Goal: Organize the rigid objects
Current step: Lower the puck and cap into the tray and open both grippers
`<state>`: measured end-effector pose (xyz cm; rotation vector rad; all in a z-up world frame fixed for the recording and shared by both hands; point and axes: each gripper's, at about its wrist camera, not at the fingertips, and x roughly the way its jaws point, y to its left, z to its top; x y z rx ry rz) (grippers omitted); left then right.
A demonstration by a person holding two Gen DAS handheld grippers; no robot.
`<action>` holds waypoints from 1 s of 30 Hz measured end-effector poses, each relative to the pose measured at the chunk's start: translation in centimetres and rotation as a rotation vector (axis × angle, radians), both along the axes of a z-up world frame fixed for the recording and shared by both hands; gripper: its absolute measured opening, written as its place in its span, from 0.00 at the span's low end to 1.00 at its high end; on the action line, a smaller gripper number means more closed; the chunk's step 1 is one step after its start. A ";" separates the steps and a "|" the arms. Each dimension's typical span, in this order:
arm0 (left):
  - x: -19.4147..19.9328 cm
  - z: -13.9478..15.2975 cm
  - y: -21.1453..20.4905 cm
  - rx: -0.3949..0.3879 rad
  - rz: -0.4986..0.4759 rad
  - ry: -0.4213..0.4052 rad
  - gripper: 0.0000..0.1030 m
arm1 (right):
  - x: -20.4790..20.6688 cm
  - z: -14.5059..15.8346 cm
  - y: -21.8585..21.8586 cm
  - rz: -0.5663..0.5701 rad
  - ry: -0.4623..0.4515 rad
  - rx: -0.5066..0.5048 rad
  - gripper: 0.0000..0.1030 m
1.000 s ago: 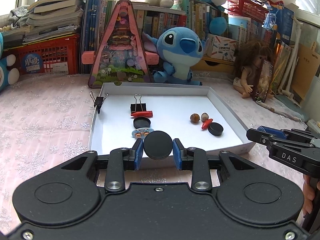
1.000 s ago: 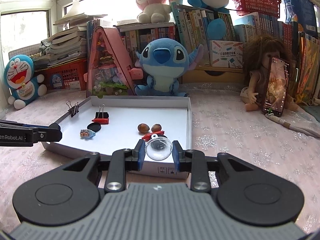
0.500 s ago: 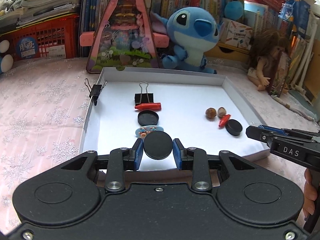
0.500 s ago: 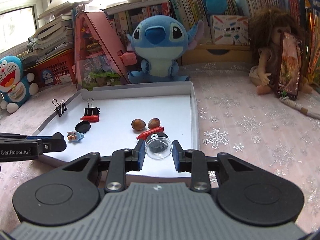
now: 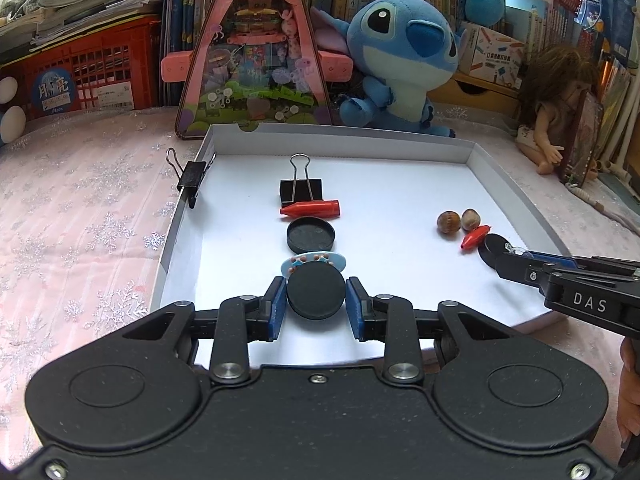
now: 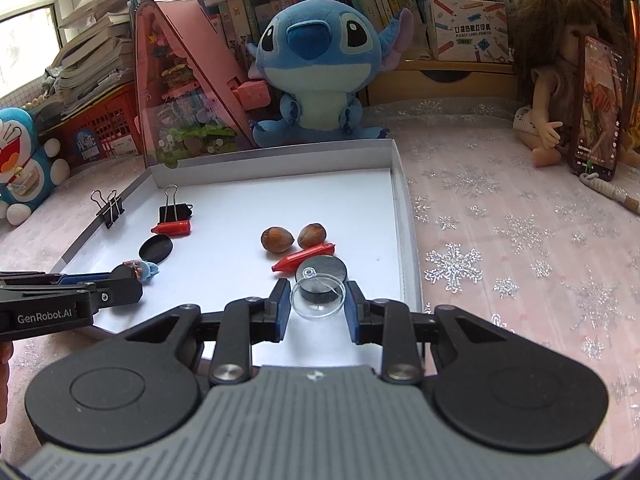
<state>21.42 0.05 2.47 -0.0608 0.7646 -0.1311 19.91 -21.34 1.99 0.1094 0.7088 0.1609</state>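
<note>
I am holding both grippers low over the near edge of the white tray (image 5: 516,196), each with something pinched between its blue pads. The left gripper (image 5: 316,304) is clamping a black disc (image 5: 316,295) by its rim, poised at the near end of a column I am building: binder clip (image 5: 301,192), red cap (image 5: 310,209), black lid (image 5: 311,234) and a small blue charm (image 5: 314,259) just beyond the disc. The right gripper (image 6: 318,306) is gripping a clear suction cup (image 6: 318,295), hanging right above a second black disc (image 6: 322,270) that lies at the near end of the right-hand group, next to a second red cap (image 6: 303,258) and two hazelnuts (image 6: 294,237). A spare clip (image 5: 192,176) is biting the tray's left wall. I judge this as the placing step, with both pieces arriving at their rows and neither released yet. Next, I am thinking the left disc needs lowering flat onto the tray floor just short of the charm, without nudging it, then the jaws easing apart. The cup needs the same care; whether it belongs on top of the disc or beside it I cannot tell, but it looks light and could tip or cling to a pad on release.
</note>
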 end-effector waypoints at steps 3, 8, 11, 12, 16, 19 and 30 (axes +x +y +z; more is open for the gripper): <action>0.3 -0.1 -0.1 0.012 0.007 -0.007 0.29 | 0.2 -0.2 0.2 0.000 -0.002 -0.014 0.33; 1.1 -0.3 -0.3 0.022 0.023 -0.019 0.29 | 0.6 -0.3 0.4 -0.003 -0.007 -0.030 0.33; 1.6 -0.3 -0.4 0.026 0.029 -0.023 0.29 | 1.0 -0.4 0.4 -0.007 -0.009 -0.035 0.33; 1.7 -0.4 -0.5 0.027 0.031 -0.024 0.29 | 1.2 -0.4 0.4 -0.008 -0.009 -0.039 0.33; 2.3 -0.5 -0.9 0.049 0.034 -0.029 0.29 | 2.1 -0.6 0.7 -0.017 -0.009 -0.057 0.32; 2.5 -0.5 -0.8 0.039 0.042 -0.027 0.29 | 2.3 -0.6 0.8 -0.027 -0.011 -0.057 0.33; 0.8 0.5 -0.8 0.043 0.016 -0.062 0.56 | 1.0 0.4 0.7 -0.017 -0.048 -0.045 0.65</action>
